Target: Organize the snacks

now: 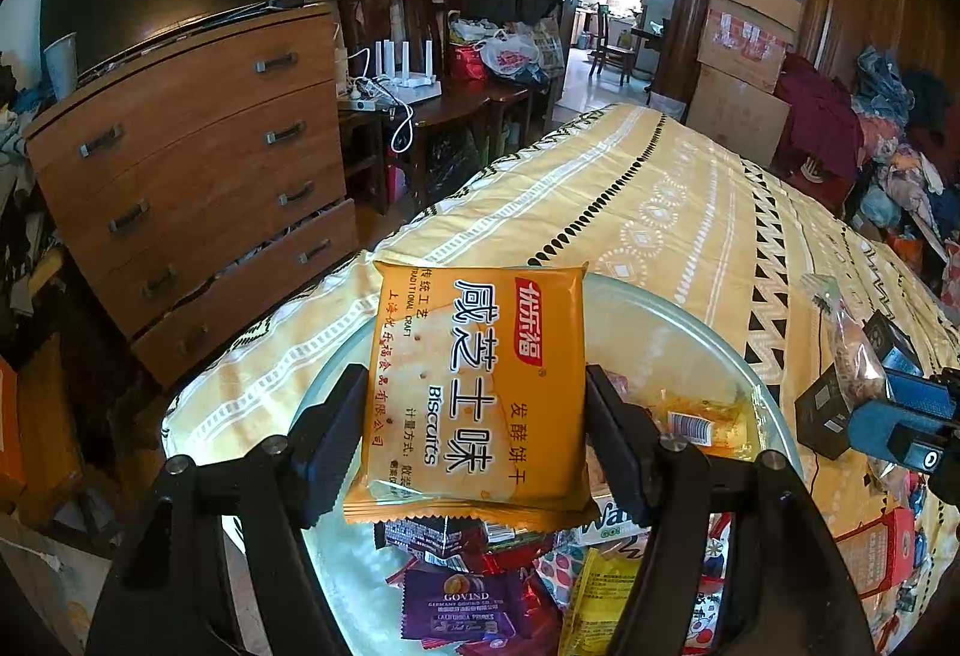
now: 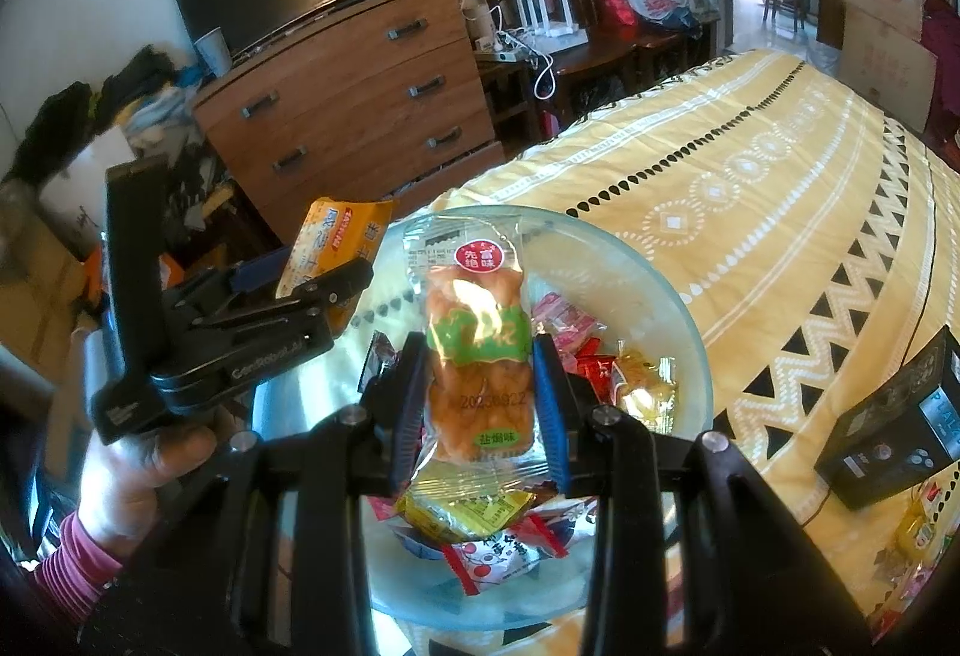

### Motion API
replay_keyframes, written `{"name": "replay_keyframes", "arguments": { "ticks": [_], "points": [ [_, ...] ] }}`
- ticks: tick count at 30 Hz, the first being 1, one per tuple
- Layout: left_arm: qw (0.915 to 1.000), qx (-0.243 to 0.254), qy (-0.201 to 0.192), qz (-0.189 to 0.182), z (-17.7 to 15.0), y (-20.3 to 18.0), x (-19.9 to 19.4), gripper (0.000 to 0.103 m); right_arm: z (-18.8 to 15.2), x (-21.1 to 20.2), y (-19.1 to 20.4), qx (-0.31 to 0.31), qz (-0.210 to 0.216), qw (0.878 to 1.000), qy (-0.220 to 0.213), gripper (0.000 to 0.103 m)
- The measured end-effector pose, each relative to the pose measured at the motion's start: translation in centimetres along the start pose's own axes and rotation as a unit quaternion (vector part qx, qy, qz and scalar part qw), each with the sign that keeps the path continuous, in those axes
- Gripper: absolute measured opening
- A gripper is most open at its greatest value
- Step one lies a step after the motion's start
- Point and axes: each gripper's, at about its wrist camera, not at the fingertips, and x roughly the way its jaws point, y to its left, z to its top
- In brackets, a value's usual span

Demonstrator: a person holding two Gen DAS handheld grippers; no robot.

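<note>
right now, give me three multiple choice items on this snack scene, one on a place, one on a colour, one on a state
1. Where do most of the loose snacks lie?
A. in the glass bowl
B. in an open drawer
C. on a chair

2. What colour is the biscuit pack?
A. blue
B. orange
C. white

3. What is the right gripper doing?
A. hanging open and empty
B. clamped on the bowl rim
C. shut on a clear snack packet

Answers: 1 A, the wrappers pile inside the bowl on the yellow cloth. 2 B, its wrapper is orange in the left gripper. 3 C, both blue pads press the packet's sides.
</note>
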Motion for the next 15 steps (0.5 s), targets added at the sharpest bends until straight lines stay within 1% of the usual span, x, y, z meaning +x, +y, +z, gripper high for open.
{"name": "replay_keyframes", "arguments": {
  "ticks": [15],
  "points": [
    [1.0000, 0.000, -0.001, 0.010, -0.16, 0.08, -0.12, 0.071, -0.21, 0.38, 0.39, -0.003, -0.002, 1.000, 0.001, 0.037]
  ]
}}
